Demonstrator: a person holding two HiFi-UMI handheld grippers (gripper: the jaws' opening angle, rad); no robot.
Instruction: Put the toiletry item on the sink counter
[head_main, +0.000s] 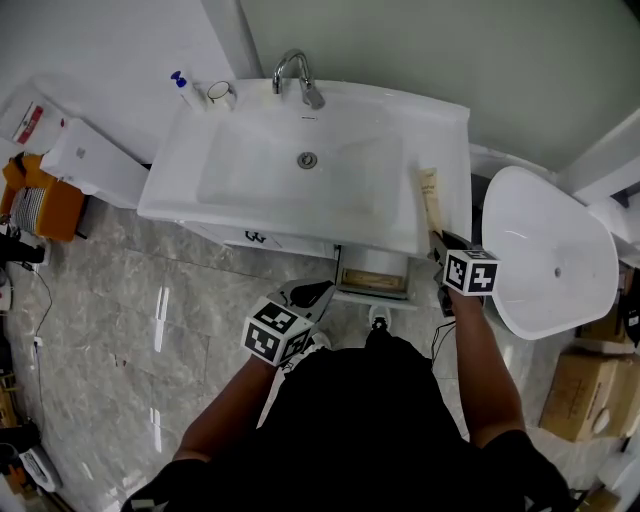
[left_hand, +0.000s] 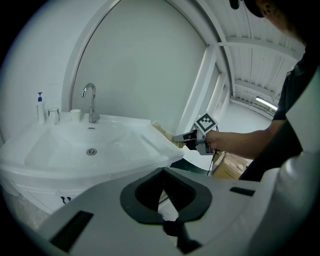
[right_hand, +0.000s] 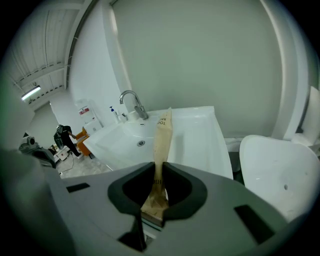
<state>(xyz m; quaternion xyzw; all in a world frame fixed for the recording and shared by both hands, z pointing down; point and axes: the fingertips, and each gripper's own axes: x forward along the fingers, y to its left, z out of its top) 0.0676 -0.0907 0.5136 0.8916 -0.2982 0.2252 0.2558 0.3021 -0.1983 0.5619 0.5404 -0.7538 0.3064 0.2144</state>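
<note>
A long tan paper-wrapped toiletry packet (head_main: 430, 195) sticks forward out of my right gripper (head_main: 440, 238), which is shut on its near end. The packet hangs over the right-hand ledge of the white sink counter (head_main: 447, 150); whether it touches the ledge I cannot tell. In the right gripper view the packet (right_hand: 161, 145) rises from the clamped jaws (right_hand: 154, 210) toward the basin. My left gripper (head_main: 318, 292) is held lower, in front of the cabinet, shut with nothing in it. The left gripper view shows the right gripper (left_hand: 181, 138) and packet (left_hand: 162, 131) at the counter's corner.
A chrome faucet (head_main: 298, 75), a pump bottle (head_main: 186, 90) and a cup (head_main: 220, 95) stand at the back of the sink. A white oval fixture (head_main: 545, 250) is close on the right. A drawer (head_main: 375, 280) hangs open under the counter. Cardboard boxes (head_main: 585, 395) lie at the far right.
</note>
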